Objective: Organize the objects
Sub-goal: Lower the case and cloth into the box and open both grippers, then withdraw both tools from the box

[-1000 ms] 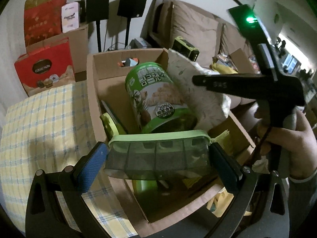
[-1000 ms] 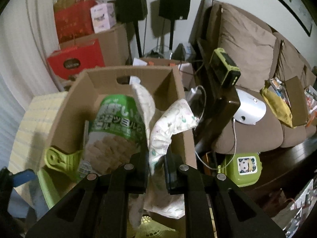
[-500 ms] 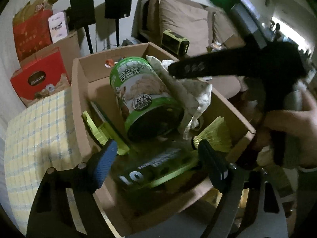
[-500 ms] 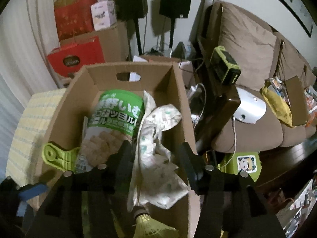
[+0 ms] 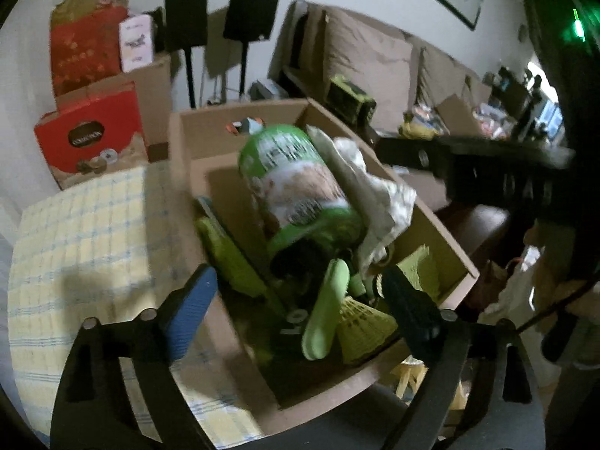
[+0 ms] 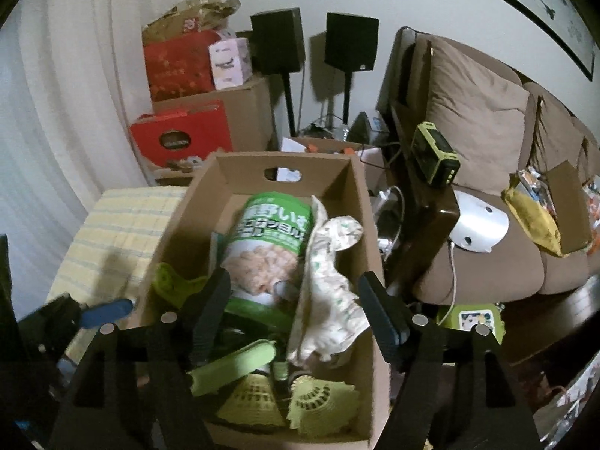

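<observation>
The left wrist view is blurred, so the dark case with the green lid (image 5: 325,311) inside the cardboard box (image 6: 375,375) is hard to make out. The box also holds one green can (image 6: 268,247), one crumpled cloth (image 6: 330,292) right of the can, and two yellow shuttlecocks (image 6: 322,401) at its near end. The left gripper (image 5: 296,305) and right gripper (image 6: 294,311) hover over that near end, jaws opening, pinching nothing.
</observation>
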Demonstrator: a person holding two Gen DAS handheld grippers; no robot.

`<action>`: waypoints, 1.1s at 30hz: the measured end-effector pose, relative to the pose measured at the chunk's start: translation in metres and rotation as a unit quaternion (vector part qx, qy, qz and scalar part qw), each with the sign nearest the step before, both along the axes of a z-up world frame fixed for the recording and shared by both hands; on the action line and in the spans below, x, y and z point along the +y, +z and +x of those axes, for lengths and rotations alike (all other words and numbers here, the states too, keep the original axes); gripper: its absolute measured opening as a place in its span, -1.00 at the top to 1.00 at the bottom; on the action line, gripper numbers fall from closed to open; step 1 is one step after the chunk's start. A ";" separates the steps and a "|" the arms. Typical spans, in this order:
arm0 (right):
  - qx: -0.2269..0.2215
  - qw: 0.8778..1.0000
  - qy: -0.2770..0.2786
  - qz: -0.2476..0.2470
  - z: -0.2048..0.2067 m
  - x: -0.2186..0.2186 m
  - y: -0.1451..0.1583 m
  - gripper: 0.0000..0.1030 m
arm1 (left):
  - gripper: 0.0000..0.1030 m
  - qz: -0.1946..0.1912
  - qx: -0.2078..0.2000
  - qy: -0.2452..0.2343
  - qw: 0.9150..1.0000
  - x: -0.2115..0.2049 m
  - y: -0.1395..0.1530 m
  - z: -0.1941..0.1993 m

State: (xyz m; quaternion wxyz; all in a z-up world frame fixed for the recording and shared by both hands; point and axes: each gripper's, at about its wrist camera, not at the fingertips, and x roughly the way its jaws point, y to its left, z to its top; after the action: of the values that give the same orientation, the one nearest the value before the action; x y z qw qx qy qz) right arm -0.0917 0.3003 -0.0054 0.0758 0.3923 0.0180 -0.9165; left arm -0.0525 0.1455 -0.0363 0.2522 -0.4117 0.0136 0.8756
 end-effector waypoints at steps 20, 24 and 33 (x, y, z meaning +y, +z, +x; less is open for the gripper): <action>0.042 0.999 0.014 -0.026 0.039 -0.029 -0.006 -0.71 | -1.00 0.002 0.028 0.095 0.995 -0.084 0.024 0.011; 0.051 0.998 0.020 -0.030 0.048 -0.035 -0.008 -0.97 | -1.00 0.000 0.032 0.108 0.994 -0.092 0.027 0.020; 0.067 0.997 0.022 -0.032 0.076 -0.043 -0.009 -0.99 | -1.00 -0.002 0.039 0.131 0.991 -0.106 0.029 0.043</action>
State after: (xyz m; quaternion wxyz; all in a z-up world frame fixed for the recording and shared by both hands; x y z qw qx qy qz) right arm -0.0153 0.2571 -0.0143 0.1067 0.3266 0.0023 -0.9391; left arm -0.0092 0.0394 -0.0075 0.1334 -0.3763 -0.0292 0.9164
